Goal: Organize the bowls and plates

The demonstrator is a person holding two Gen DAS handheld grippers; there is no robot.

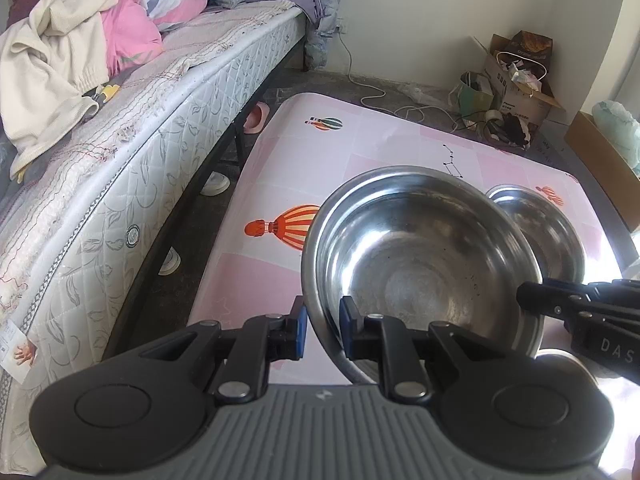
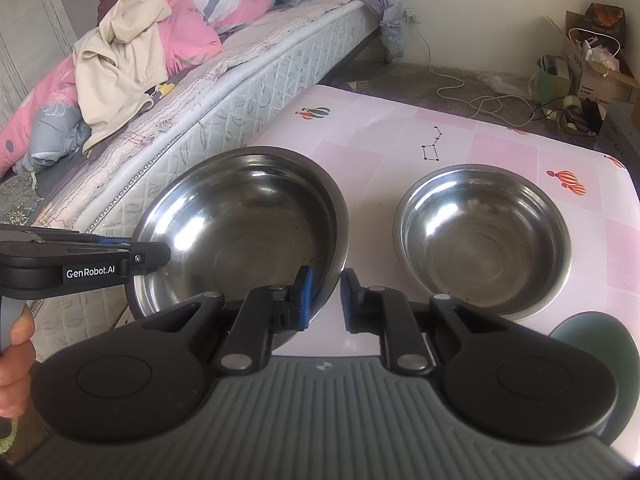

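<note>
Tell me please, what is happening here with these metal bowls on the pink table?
A person holds a gripper in each hand, and both grip the rim of the large steel bowl: the left gripper on one side, the right gripper on the other. The bowl seems tilted, held above the pink table. A smaller steel bowl sits on the table beside it, untouched. A bed stands alongside.

Pink balloon-print table (image 2: 400, 136) with small steel bowl (image 2: 482, 242).
</note>
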